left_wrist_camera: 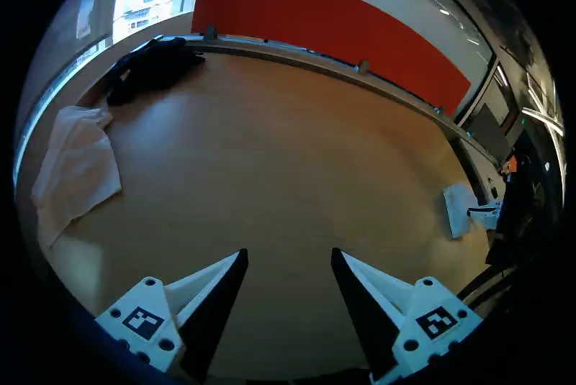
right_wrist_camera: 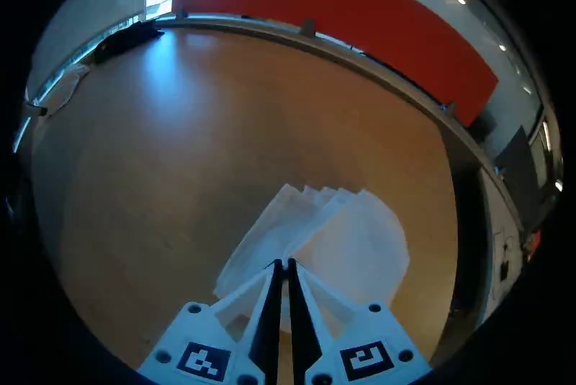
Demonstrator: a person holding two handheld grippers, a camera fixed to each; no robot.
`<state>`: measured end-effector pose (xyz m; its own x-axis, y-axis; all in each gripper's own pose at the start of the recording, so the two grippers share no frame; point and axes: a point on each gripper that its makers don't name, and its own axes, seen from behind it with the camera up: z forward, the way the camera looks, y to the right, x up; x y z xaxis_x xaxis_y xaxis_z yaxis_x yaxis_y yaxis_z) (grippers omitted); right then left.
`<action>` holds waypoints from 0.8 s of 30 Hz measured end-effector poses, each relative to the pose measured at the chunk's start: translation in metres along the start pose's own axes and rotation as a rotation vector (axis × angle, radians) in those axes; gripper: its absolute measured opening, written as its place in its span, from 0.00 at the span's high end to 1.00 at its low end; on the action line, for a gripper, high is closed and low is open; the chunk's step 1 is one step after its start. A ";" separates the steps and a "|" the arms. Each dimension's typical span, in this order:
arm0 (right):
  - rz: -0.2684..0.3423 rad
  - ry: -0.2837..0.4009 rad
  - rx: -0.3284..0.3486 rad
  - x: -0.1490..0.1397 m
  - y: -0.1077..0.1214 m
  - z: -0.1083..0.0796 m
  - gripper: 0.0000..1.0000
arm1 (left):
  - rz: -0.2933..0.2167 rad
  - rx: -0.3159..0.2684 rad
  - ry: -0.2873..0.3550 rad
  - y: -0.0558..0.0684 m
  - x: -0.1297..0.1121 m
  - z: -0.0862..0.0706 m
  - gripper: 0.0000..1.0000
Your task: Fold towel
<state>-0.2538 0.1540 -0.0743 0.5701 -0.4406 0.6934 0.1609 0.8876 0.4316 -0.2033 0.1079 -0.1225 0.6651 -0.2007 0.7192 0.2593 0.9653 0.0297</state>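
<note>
Right hand-held gripper (right_wrist_camera: 282,264), fingers almost together, rests at the near edge of the folded towel (right_wrist_camera: 345,241), 6 o'clock; whether it pinches a layer I cannot tell. Left hand-held gripper (left_wrist_camera: 288,255) gapes wide, empty. The fold looks near done; next, release or smooth. Bare desk (right_wrist_camera: 180,155) lies open to its 12 o'clock edge

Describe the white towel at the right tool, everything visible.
The towel is white, thin-looking cloth, folded into several layers whose far edges fan out in a stepped row. It lies on the wooden table, roughly a skewed rectangle, angled away to the right in the right gripper view. The right tool sits over its near edge with its fingers closed together. Whether cloth is pinched between them cannot be told. Nothing else touches it.
</note>
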 end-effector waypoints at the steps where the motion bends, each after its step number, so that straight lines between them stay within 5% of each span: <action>1: -0.002 0.002 0.002 0.001 0.000 -0.001 0.94 | 0.000 0.000 0.000 0.000 0.000 0.000 0.15; 12: -0.057 0.034 0.055 0.010 -0.016 -0.008 0.94 | 0.003 -0.002 0.004 0.000 0.002 0.001 0.15; 24: -0.124 -0.018 0.176 -0.010 -0.048 -0.010 0.94 | 0.002 0.001 0.004 -0.002 0.001 -0.001 0.15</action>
<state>-0.2596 0.1172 -0.1076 0.5403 -0.5489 0.6378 0.0850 0.7897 0.6076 -0.2029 0.1053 -0.1223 0.6681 -0.1997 0.7168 0.2573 0.9659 0.0293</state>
